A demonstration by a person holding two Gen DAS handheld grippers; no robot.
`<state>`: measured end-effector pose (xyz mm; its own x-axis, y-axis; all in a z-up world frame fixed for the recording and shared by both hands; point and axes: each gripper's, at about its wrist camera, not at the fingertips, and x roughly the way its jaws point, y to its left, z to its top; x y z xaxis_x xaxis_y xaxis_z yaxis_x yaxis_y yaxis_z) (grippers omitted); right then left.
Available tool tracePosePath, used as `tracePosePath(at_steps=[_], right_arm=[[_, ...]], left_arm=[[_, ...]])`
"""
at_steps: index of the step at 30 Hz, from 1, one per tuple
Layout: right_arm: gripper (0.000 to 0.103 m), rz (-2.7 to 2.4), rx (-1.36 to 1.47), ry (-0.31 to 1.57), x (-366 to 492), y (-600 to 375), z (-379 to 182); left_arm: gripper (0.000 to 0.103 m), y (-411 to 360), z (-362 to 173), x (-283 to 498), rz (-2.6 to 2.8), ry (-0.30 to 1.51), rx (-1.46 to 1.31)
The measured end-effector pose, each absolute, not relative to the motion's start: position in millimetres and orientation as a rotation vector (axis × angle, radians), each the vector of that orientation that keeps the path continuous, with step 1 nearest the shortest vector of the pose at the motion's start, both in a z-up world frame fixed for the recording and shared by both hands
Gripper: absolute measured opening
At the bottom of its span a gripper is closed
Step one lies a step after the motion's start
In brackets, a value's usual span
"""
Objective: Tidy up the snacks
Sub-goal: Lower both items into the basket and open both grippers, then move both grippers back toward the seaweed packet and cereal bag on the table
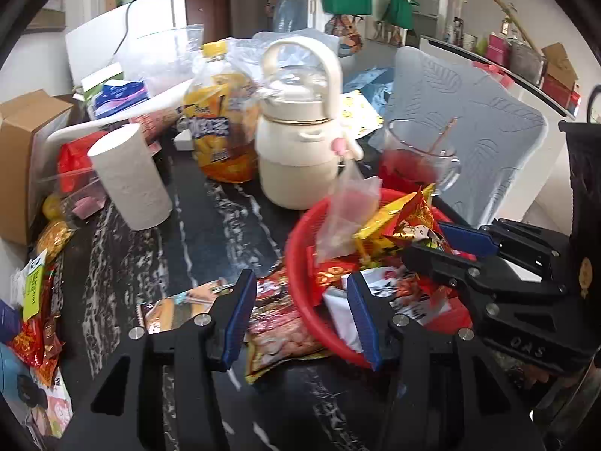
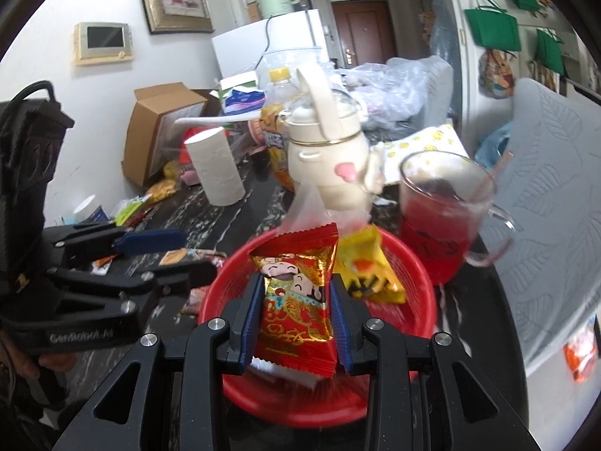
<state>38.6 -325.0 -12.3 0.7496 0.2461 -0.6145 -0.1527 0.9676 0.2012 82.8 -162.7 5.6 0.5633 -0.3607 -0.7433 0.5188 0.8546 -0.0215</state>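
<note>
Right claw [image 2: 295, 323]: closed on a red and gold candy packet [image 2: 295, 300] printed with a cartoon figure; both blue pads press the packet's sides and hold it upright over the red basket [image 2: 420, 285]. The right claw also shows in the left wrist view [image 1: 443, 248], over the basket's right side.

Left claw [image 1: 304, 315]: partly open, nothing gripped. Its right finger sits over the near rim of the red basket [image 1: 296, 248]; its left finger sits over the tabletop [image 1: 210, 225]. Between the fingers, on the tabletop against the basket's outer wall, lies a snack packet with a clear window [image 1: 281, 342].

Basket contents: a yellow packet [image 2: 366, 270], a clear plastic bag [image 1: 345, 210] standing up at the far rim, red and white wrappers lower down.

Loose snacks on the tabletop: an orange-printed packet [image 1: 176, 308] left of the left claw; a heap of wrappers [image 1: 37, 300] at the far left edge.

Other items behind the basket:
- cream kettle-shaped bottle [image 1: 296, 127] with a hoop handle
- glass mug of red drink [image 2: 443, 225], just beside the basket
- orange drink bottle [image 1: 221, 127]
- paper roll [image 1: 129, 176], upright
- cardboard box [image 2: 161, 127], open, by the wall
- grey chair back [image 1: 465, 131] to the right
</note>
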Motion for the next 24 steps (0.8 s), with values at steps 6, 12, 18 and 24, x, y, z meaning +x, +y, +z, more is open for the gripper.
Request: tracePosePath(at_steps=[6, 12, 18, 24], right_arm=[[0.035, 0.241, 0.182, 0.741, 55.7, -325.1, -28.5], [0.037, 0.256, 0.282, 0.792, 64.8, -336.0, -39.8], [0.045, 0.21, 0.209, 0.795, 60.2, -326.7, -33.7], [0.05, 0.186, 0.213, 0.774, 52.0, -329.1, -25.3]], left_arm=[[0.049, -152.4, -2.4, 88.9, -0.49, 0.846, 0.193], [0.049, -151.6, -9.5, 89.1, -0.492, 0.873, 0.18], [0.049, -147.2, -8.3, 86.7, -0.486, 0.873, 0.172], [0.049, -142.1, -5.7, 83.9, -0.482, 0.871, 0.162]])
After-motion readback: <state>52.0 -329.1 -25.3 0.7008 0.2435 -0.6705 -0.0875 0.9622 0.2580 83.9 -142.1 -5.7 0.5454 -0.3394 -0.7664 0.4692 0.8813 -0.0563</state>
